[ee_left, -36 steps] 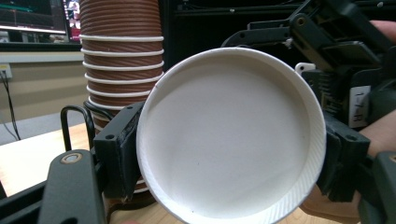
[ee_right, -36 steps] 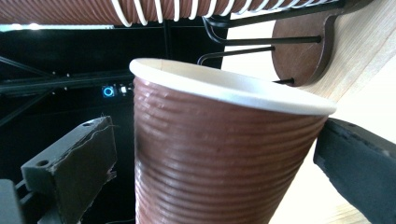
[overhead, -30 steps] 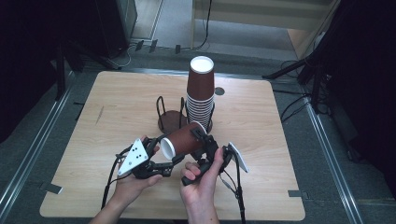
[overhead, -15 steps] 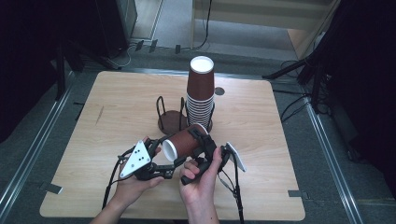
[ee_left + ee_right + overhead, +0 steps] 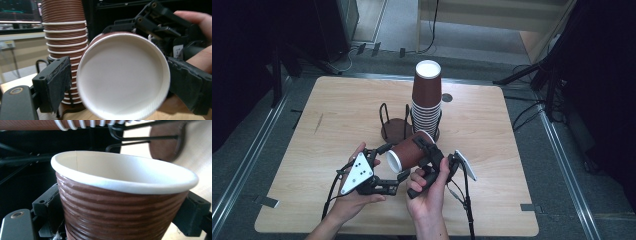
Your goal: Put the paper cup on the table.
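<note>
My right tongs [image 5: 428, 150] clamp a brown ribbed paper cup [image 5: 408, 152] by its wall, holding it on its side above the table [image 5: 492, 150], its white rim pointing toward my left tongs [image 5: 393, 167]. In the right gripper view the cup [image 5: 120, 202] sits between both black jaws, which press against its ribs; its base is cut off at the bottom edge and hidden behind the wall. My left tongs' jaws have just been opening. In the left gripper view they stand apart either side of the cup's mouth [image 5: 122, 77], and the left pad [image 5: 57, 80] clears the rim by a small gap. The right one sits so close behind the rim that I cannot tell whether it touches.

That view looks straight into the white inside of the cup, while the high view gives its brown outside. Behind it the tall stack of upturned cups [image 5: 427, 100] rises from a wire holder [image 5: 394, 122], whose lower part the held cup and my hands partly cover. I can read no print or brand on any cup.
</note>
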Available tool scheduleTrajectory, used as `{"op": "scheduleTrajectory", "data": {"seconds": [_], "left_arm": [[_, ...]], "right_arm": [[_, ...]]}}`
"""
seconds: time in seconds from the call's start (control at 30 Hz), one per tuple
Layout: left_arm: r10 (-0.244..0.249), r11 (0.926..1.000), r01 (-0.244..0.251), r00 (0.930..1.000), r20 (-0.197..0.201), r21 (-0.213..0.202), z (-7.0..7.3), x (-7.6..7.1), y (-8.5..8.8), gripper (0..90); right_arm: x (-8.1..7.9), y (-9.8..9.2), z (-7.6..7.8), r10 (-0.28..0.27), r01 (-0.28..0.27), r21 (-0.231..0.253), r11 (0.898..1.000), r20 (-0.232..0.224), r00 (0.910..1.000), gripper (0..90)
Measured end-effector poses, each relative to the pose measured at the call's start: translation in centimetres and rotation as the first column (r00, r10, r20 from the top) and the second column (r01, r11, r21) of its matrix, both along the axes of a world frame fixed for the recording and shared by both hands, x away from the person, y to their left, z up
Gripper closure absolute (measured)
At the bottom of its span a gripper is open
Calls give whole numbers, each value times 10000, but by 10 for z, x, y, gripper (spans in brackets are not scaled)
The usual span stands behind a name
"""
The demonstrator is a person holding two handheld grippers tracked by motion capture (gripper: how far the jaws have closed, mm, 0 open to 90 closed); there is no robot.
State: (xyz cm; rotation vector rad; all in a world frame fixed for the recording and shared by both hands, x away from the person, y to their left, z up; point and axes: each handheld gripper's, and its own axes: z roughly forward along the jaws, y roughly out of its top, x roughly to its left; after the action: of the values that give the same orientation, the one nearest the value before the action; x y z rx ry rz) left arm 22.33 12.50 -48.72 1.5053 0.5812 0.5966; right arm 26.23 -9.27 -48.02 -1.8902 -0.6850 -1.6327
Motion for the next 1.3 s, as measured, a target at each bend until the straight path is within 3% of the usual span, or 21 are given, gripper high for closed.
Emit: {"op": "scheduleTrajectory", "data": {"seconds": [0.07,0.2,0.3,0.43,0.63,0.87,1.13,1.27,1.3], "left_arm": [[-99,9999,99,9999,-111,-85,-1,-1,0,4],[338,9994,-339,9987,-371,-15,-2,-4,-2,0],[306,9995,-309,9980,-560,-36,-4,-5,-3,0],[327,9995,-325,9965,-764,43,-7,-6,-2,0],[480,9988,-478,9945,-932,41,-9,-7,5,0],[700,9975,-704,9916,-1084,3,-12,-8,15,0],[939,9955,-947,9881,-1214,-11,-14,-9,25,0],[1100,9938,-1108,9853,-1311,9,-17,-8,31,0],[1120,9936,-1127,9850,-1310,22,-17,-8,32,0]], "right_arm": [[1,-2,2,38,-34,-224,9997,171,9998,122],[1,-7,6,-71,111,-649,9978,620,9980,122],[1,-10,10,-195,292,-1052,9940,916,9956,123],[1,-13,13,-287,523,-1689,9842,1391,9899,123],[1,-16,17,-299,812,-2674,9601,1907,9812,123],[0,-17,21,-268,1285,-3862,9134,2580,9658,122],[0,-20,26,17,1489,-4649,8727,3079,9514,122],[0,-23,28,90,1717,-5093,8433,3328,9430,122],[0,-23,29,161,1765,-5268,8315,3403,9402,122]]}}
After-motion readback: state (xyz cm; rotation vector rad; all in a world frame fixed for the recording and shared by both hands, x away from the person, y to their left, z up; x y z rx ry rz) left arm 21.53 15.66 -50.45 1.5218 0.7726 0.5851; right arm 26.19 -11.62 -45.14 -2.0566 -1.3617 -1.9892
